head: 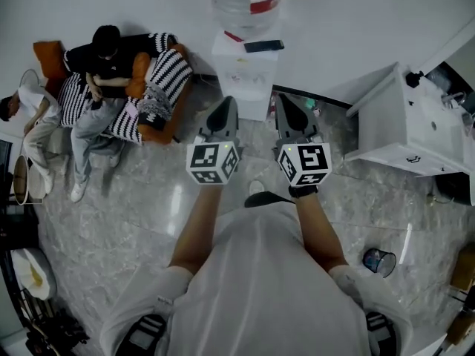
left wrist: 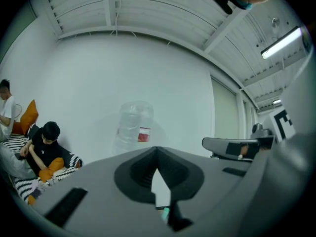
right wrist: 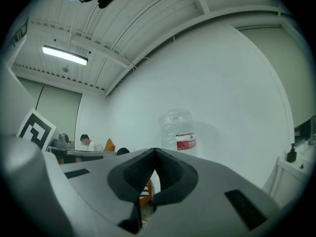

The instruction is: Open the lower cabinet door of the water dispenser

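Observation:
The white water dispenser [head: 246, 76] stands against the far wall with a clear bottle [head: 244, 2] on top. From above I see little of its lower front, and the cabinet door itself is hard to make out. My left gripper [head: 226, 104] and right gripper [head: 286, 99] are held side by side, level, pointing at the dispenser and a short way off it. Both look shut with nothing between the jaws. In the left gripper view the bottle [left wrist: 135, 126] rises above the closed left gripper [left wrist: 157, 150]. The right gripper view shows the bottle [right wrist: 179, 132] over the closed right gripper [right wrist: 155, 152].
Two people sit on a striped and orange sofa [head: 152, 87] left of the dispenser. A white cabinet unit [head: 412, 128] stands at the right. A dark phone [head: 263, 46] lies on the dispenser's top. A small bin [head: 378, 260] sits on the marble floor at the right.

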`<act>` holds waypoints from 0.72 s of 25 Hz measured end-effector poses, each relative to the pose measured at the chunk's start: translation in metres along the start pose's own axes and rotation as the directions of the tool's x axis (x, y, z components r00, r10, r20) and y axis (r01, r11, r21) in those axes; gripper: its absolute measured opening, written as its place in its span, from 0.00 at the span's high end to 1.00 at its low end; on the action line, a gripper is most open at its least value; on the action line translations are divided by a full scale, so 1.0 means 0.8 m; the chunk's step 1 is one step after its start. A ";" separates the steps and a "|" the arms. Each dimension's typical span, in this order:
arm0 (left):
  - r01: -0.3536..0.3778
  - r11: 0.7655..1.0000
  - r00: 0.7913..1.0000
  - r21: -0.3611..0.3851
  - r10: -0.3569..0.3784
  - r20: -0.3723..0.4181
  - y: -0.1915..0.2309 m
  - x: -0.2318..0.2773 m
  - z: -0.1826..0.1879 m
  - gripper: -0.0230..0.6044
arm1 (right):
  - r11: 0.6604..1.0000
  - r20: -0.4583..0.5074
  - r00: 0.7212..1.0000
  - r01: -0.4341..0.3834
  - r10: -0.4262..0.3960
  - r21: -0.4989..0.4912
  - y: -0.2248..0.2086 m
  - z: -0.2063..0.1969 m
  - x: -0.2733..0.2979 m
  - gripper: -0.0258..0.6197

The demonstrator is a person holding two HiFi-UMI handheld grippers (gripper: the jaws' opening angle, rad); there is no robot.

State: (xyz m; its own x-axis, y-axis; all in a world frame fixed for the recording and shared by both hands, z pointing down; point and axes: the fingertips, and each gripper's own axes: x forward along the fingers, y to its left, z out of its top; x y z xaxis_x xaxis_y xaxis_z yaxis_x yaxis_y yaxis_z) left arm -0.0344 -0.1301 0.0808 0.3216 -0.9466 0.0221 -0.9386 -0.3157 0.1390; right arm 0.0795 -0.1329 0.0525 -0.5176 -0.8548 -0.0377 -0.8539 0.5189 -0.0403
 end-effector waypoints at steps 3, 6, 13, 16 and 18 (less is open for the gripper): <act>-0.017 1.000 1.000 0.002 0.017 -0.014 0.011 0.045 -0.003 0.95 | 1.000 0.004 1.000 -0.008 0.008 0.000 -0.034 0.002 0.037 0.95; -0.030 1.000 0.998 0.008 0.030 -0.047 0.023 0.076 -0.026 0.95 | 0.999 -0.029 1.000 0.004 -0.003 0.042 -0.067 -0.026 0.065 0.95; -0.034 0.999 0.991 0.019 0.037 -0.130 0.061 0.123 -0.094 0.95 | 0.995 -0.149 0.989 0.026 -0.012 0.091 -0.103 -0.129 0.113 0.95; -0.016 1.000 0.988 0.016 0.019 -0.152 0.069 0.139 -0.134 0.95 | 0.993 -0.177 0.984 0.025 -0.005 0.112 -0.111 -0.173 0.121 0.95; 0.001 1.000 0.986 0.013 0.001 -0.169 0.075 0.149 -0.165 0.95 | 0.992 -0.183 0.983 0.016 0.008 0.127 -0.110 -0.201 0.125 0.95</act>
State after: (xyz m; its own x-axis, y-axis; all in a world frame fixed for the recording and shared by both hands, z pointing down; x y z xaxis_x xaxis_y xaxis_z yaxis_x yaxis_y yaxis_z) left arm -0.0360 -0.2532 0.2225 0.3366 -0.9225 0.1889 -0.9399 -0.3172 0.1260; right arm 0.0944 -0.2662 0.2129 -0.5254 -0.8383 0.1456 -0.8482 0.5026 -0.1670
